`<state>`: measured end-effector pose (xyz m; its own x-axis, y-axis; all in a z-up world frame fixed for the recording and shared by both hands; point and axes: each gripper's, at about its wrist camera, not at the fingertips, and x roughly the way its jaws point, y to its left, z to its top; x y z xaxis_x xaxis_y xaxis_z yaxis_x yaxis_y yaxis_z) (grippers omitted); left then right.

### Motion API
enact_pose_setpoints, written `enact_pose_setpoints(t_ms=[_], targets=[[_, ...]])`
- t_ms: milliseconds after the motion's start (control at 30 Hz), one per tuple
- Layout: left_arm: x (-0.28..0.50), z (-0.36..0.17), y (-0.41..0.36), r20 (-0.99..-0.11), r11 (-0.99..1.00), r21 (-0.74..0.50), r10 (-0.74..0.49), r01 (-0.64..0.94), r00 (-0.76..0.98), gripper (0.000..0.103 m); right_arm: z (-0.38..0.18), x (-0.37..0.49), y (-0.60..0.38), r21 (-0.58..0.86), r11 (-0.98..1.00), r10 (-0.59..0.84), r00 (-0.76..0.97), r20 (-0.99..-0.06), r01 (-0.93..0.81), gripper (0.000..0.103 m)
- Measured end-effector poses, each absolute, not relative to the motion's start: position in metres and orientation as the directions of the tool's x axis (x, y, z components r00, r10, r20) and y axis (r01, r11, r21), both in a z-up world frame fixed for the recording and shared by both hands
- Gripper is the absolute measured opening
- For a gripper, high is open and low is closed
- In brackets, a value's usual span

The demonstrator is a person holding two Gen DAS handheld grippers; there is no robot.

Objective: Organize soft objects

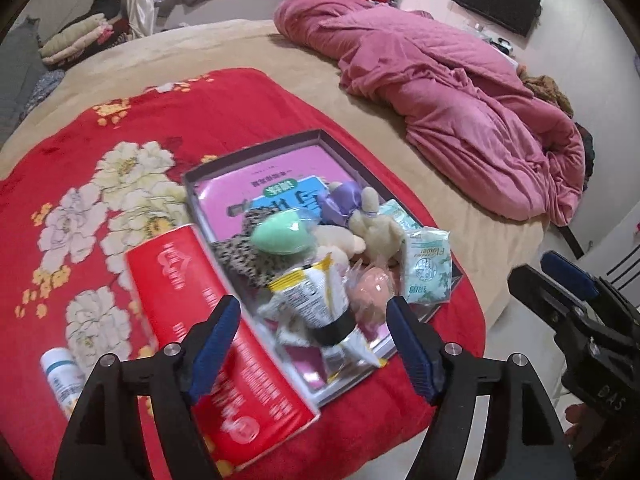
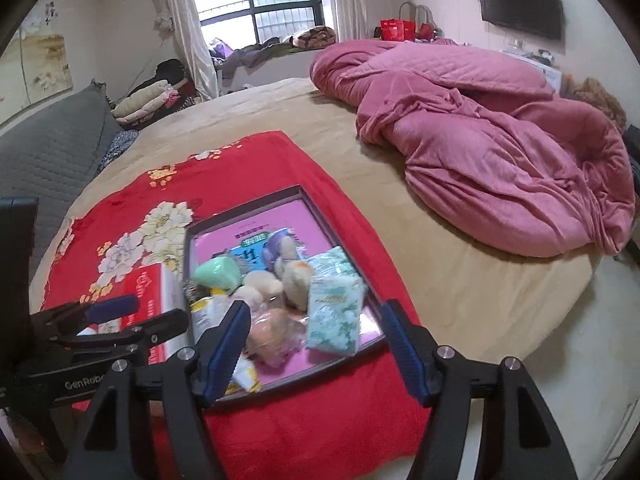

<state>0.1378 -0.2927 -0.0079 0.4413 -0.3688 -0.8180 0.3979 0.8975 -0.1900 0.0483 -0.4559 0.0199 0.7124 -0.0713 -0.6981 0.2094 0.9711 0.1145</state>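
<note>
Both grippers hang tilted downward above the near end of the tray [image 1: 256, 148], left gripper [image 1: 312, 344] and right gripper [image 2: 316, 346] each with jaws spread wide and nothing between the pads. Tray sits on the red floral blanket [image 1: 120, 160], holding the soft items: green sponge [image 1: 276, 234], cream plush toy [image 1: 376, 232], tissue packs [image 2: 336, 316]. Red box [image 1: 208, 344] lies just left of the tray.
</note>
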Motion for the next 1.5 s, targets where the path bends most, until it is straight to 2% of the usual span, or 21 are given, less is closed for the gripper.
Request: enact_pose_setpoints(t_ms=[300, 600, 700, 1033, 1500], targets=[[0.099, 0.023, -0.241, -0.789, 0.906, -0.168, -0.360, 0.389, 0.498, 0.077, 0.044, 0.008, -0.416, 0.082, 0.961, -0.138, 0.715, -0.686, 0.264, 0.070], [0.056, 0.039, -0.198, -0.768, 0.915, -0.171, -0.356, 0.365, 0.533, 0.077, 0.053, -0.014, -0.375, 0.070, 0.962, -0.146, 0.716, -0.682, 0.263, 0.071], [0.045, 0.040, -0.187, -0.766, 0.922, -0.169, -0.345, 0.348, 0.542, 0.077, 0.050, -0.022, -0.367, 0.111, 0.955, -0.124, 0.710, -0.694, 0.275, 0.071], [0.013, 0.034, -0.162, -0.782, 0.929, -0.146, -0.319, 0.340, 0.536, 0.077, 0.040, -0.048, -0.341, 0.118, 0.933, -0.151, 0.669, -0.728, 0.340, 0.071], [-0.009, 0.025, -0.137, -0.791, 0.946, -0.137, -0.284, 0.295, 0.542, 0.077, 0.023, -0.082, -0.308, 0.070, 0.942, -0.163, 0.628, -0.761, 0.329, 0.071]])
